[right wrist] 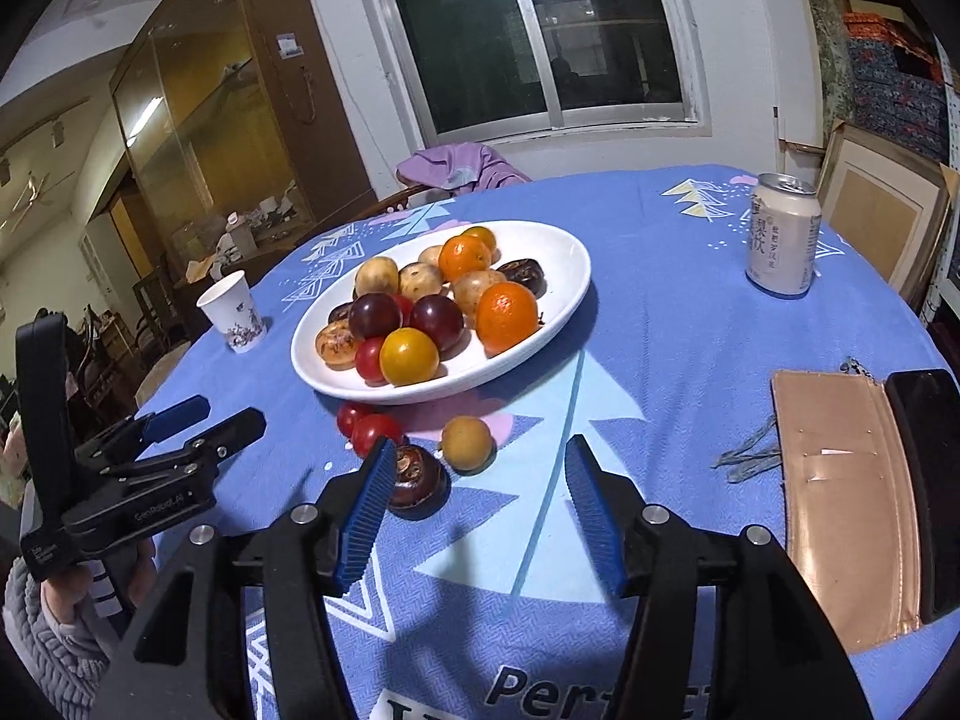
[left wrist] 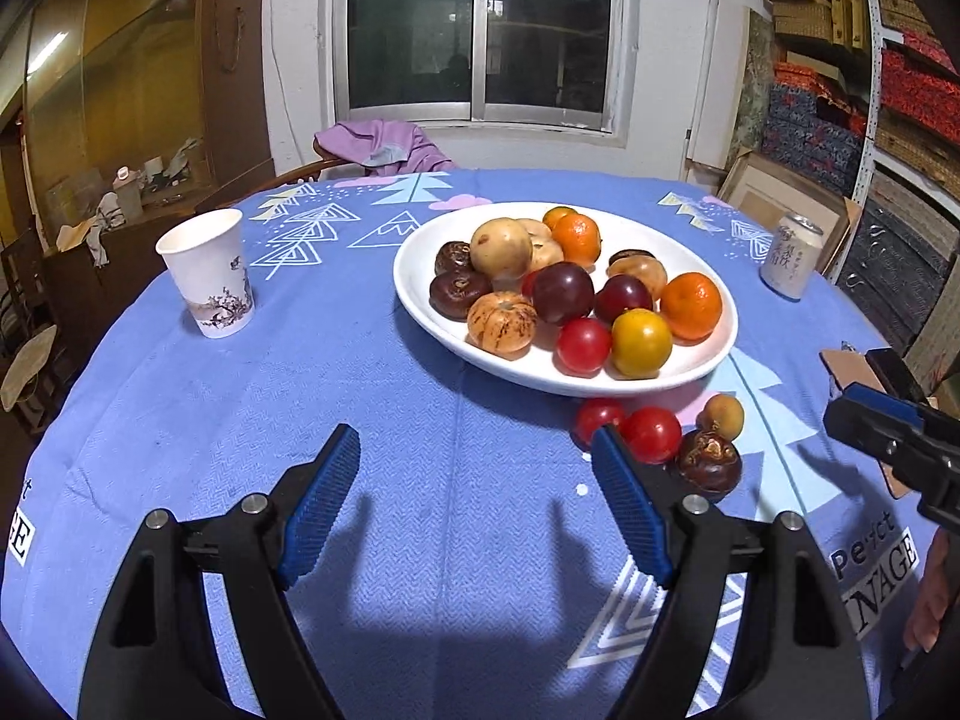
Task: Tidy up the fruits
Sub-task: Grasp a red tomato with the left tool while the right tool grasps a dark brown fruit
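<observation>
Both pairs of jaws stand apart with nothing between them: the left gripper (left wrist: 474, 501) is spread wide over bare blue patterned tablecloth (left wrist: 240, 420), and the right gripper (right wrist: 477, 495) is parted less widely, gripping nothing

Only the right wrist view shows a flat rose-gold wallet (right wrist: 840, 498) with a black phone (right wrist: 927, 480) along its edge, at about three o'clock from the white oval plate (right wrist: 540, 252). It also shows the person's left hand (right wrist: 66, 594), in a grey knit sleeve, wrapped round the left gripper's handle at nine o'clock, that tool angled down toward the table. The left wrist view shows the right gripper only as a black and blue tip at its three o'clock edge.

Most fruit lies heaped on the plate. Four pieces rest on the cloth at its six o'clock rim: two red cherry tomatoes (right wrist: 369, 429) touching each other, a small tan round fruit (right wrist: 467, 435), and a dark brown water chestnut (right wrist: 417, 480) just beside the right gripper's left finger. A floral paper cup (left wrist: 210, 273) stands at nine o'clock and a pale drink can (left wrist: 791, 257) at three
</observation>
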### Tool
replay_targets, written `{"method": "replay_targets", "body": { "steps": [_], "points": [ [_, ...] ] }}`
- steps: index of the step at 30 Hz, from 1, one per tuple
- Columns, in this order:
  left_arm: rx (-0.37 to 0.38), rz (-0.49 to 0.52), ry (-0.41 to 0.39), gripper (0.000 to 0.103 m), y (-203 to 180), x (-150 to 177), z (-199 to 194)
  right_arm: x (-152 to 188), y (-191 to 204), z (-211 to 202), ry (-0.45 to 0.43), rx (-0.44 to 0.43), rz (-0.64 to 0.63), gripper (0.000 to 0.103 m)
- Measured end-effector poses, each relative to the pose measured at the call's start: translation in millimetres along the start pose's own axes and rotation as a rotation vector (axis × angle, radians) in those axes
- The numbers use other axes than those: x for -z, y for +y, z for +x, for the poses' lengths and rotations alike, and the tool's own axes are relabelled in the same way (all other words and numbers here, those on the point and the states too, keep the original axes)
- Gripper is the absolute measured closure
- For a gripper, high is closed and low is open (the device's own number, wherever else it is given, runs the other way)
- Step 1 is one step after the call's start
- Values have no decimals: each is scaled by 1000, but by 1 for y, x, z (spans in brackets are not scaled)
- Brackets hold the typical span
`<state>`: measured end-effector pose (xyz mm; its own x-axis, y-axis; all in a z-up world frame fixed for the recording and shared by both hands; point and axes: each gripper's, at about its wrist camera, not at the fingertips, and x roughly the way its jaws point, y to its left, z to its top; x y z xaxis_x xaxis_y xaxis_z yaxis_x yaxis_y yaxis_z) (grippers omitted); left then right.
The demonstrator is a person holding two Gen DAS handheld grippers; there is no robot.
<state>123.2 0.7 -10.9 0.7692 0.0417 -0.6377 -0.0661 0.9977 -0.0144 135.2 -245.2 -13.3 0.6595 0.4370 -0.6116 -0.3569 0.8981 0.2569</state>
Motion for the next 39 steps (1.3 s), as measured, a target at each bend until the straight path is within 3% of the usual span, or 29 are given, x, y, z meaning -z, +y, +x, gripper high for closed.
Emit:
{"method": "replay_targets", "body": {
  "steps": [11, 19, 23, 32, 35, 39],
  "points": [
    [15, 52, 27, 25, -7, 2, 5, 10, 27, 14, 47, 2, -119, 42],
    [0, 29, 55, 25, -1, 1, 12, 11, 40, 28, 78, 22, -205, 42],
    [-10, 44, 57, 25, -3, 1, 13, 15, 50, 32, 111, -12, -237, 51],
    [-9, 43, 78, 25, -2, 2, 18, 5, 53, 58, 163, -1, -197, 54],
    [0, 60, 84, 25, -6, 3, 19, 3, 47, 76, 234, -2, -165, 54],
    [14, 85, 80, 25, -14, 6, 19, 1, 41, 75, 215, -15, -139, 60]
  ]
}}
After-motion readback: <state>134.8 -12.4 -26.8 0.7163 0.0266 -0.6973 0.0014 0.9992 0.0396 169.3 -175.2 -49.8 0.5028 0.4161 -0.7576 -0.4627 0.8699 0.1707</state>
